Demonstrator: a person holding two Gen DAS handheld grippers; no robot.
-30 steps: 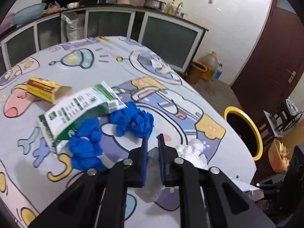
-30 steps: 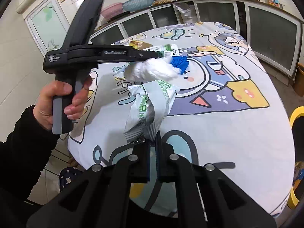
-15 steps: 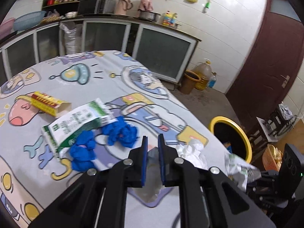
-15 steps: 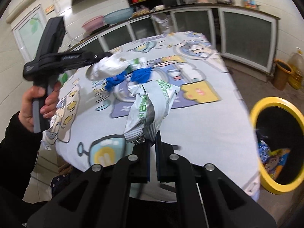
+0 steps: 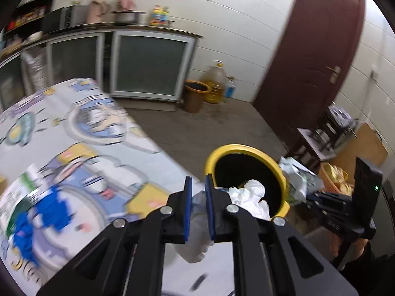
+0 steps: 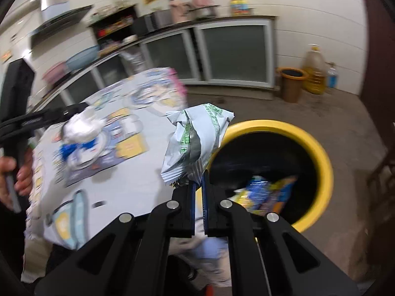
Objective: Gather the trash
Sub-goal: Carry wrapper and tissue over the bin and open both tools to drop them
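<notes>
Both hand-held grippers swung toward the round yellow-rimmed bin (image 6: 318, 148), left (image 5: 198, 187) clenching crumpled tissue (image 5: 249, 194), right (image 6: 198, 185) clenching a crinkled wrapper (image 6: 197, 138).

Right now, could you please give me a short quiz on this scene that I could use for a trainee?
1. True or false: the right gripper is shut on a green-and-white bag.
2. What does the left gripper hold: A) a blue glove, B) white crumpled tissue, C) a yellow box?
3. What still lies on the table to be collected?

Key
1. True: the jaws pinch the bag's bottom edge, and it stands up in front of the yellow bin.
2. B: the tissue hangs at the bin's rim in the left wrist view.
3. At least the blue gloves and a white-and-green packet; motion blur hides the details.
</notes>
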